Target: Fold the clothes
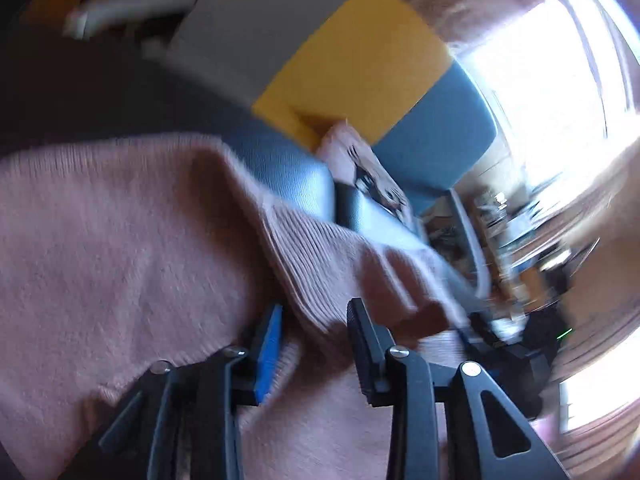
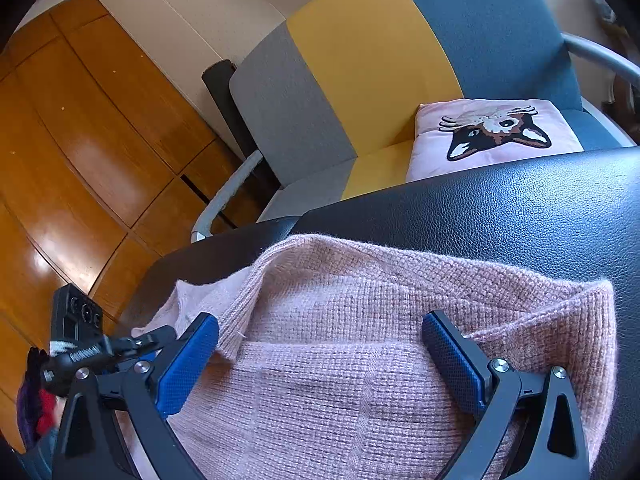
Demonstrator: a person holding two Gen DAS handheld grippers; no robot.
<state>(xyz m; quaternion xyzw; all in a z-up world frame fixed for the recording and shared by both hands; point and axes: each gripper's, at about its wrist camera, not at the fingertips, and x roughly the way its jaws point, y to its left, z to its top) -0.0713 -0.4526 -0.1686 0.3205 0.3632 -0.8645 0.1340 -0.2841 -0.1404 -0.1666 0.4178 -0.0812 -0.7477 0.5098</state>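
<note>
A pink knit sweater (image 2: 360, 360) lies spread on a black leather surface (image 2: 520, 208). My right gripper (image 2: 320, 344) hovers just over it, open wide, its blue pads (image 2: 188, 364) apart with only flat knit between them. In the blurred left wrist view, a bunched ribbed edge of the sweater (image 1: 320, 276) fills the narrow gap between the fingers of my left gripper (image 1: 316, 332), which is shut on it and holds it raised. More of the sweater (image 1: 100, 240) hangs to the left.
Behind the leather surface stands a chair with a grey, yellow and blue back (image 2: 372, 52) and a metal armrest (image 2: 224, 200). A pink cushion with a cat face (image 2: 492, 136) lies on its seat. Wooden cabinet doors (image 2: 80, 140) fill the left. A bright window (image 1: 552, 80) glares.
</note>
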